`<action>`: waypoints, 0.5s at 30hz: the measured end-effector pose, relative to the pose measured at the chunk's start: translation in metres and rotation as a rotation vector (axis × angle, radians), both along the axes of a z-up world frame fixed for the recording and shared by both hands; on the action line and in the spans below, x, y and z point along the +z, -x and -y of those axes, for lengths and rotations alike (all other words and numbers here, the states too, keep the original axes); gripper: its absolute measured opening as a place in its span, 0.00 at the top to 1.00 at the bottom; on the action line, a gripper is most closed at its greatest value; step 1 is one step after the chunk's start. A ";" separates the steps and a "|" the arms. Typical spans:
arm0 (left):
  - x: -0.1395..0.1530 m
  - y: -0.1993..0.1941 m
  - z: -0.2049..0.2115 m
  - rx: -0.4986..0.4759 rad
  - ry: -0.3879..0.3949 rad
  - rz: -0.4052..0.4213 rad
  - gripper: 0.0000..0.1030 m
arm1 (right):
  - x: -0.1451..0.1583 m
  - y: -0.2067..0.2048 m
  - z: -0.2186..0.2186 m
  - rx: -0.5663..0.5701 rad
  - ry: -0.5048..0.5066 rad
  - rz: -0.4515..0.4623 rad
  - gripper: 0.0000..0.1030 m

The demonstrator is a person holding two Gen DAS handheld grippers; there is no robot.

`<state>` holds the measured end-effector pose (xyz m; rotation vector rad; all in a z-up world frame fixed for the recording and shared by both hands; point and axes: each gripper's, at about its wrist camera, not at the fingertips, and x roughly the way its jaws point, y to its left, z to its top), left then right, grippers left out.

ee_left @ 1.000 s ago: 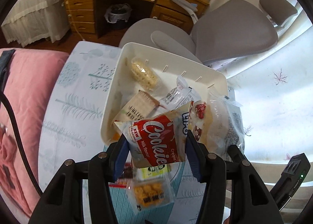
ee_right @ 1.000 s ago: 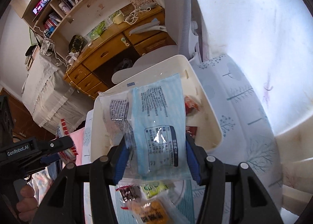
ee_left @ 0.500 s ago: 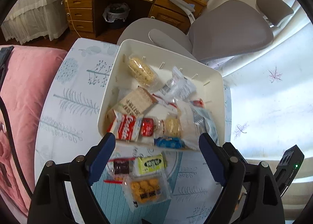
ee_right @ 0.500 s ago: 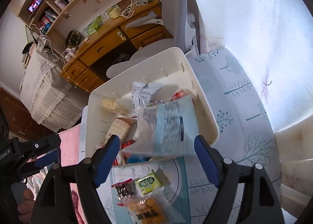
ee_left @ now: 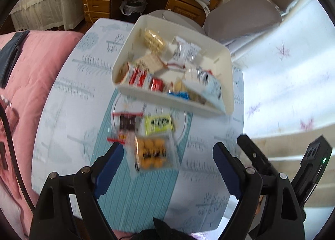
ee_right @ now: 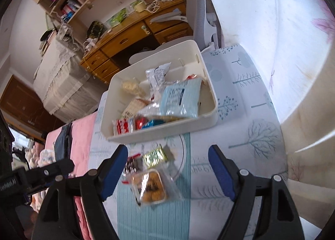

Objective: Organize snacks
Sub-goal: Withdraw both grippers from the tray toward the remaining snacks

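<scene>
Snacks are split between two places: most are piled in the white bin (ee_left: 228, 84) at the far side of the table (ee_left: 69, 101), among them a pale blue packet (ee_right: 180, 98) and a red-and-white cookie bag (ee_left: 137, 76), while three remain loose on the table in front of the bin. Those three are a clear pack of orange biscuits (ee_left: 152, 153), a yellow-green packet (ee_left: 159, 122) and a dark red-edged packet (ee_left: 127, 122), lying close together on the teal striped runner. Both tongs are released and carry nothing: the left tongs (ee_left: 166, 160) and the right tongs (ee_right: 167, 166) each stand spread wide above the table. The relation that matters is how the biscuit pack lies. In both wrist views it sits just ahead of the tongs and between the blue pads, a little toward the left pad (ee_left: 108, 168), with its long axis running roughly away from the camera, toward the bin. Neither hand looks clearly nearer; motion blur in the left view makes that hard to judge. The next grasp probably goes to this pack, closing across its narrow width.
</scene>
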<state>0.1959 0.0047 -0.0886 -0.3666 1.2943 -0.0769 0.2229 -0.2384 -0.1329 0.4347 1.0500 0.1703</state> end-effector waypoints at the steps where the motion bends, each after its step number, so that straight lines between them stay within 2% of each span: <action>1: 0.000 0.013 0.003 0.004 -0.007 -0.007 0.16 | 0.001 0.007 0.000 0.015 -0.001 0.005 0.22; 9: -0.005 0.069 0.005 0.055 -0.030 -0.047 0.16 | 0.002 0.047 -0.009 0.120 -0.001 0.035 0.23; 15: -0.013 0.081 -0.004 0.032 -0.079 -0.061 0.16 | -0.011 0.071 -0.019 0.169 0.004 0.001 0.22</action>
